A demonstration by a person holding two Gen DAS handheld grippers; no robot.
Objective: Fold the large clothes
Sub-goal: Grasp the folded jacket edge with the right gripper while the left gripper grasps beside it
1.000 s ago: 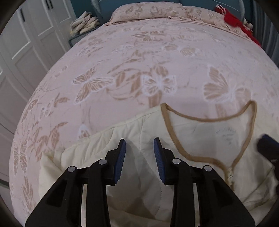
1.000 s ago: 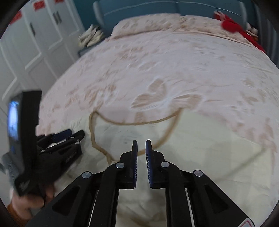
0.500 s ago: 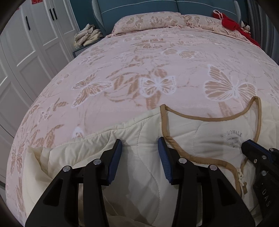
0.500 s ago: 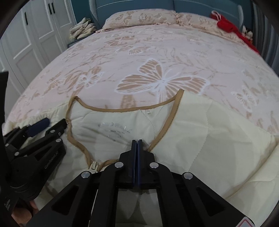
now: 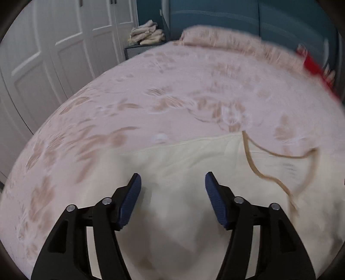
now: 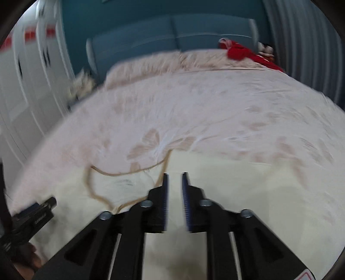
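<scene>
A cream quilted jacket with a tan-trimmed neckline lies spread on the pink butterfly bedspread. My left gripper is wide open above the jacket's left shoulder, holding nothing. In the right wrist view the jacket fills the foreground, with the neckline to the left. My right gripper hangs just right of the neckline, its jaws a narrow gap apart and nothing between them. The left gripper's tip shows at the lower left. Both views are motion-blurred.
White wardrobe doors stand along the left. A teal headboard and pink pillows are at the far end. Folded cloths lie on a nightstand. A red garment lies at the far right.
My left gripper opened much wider and swung left. My right gripper went from shut to slightly parted and lifted away from the neckline. Both cameras tilted up.
</scene>
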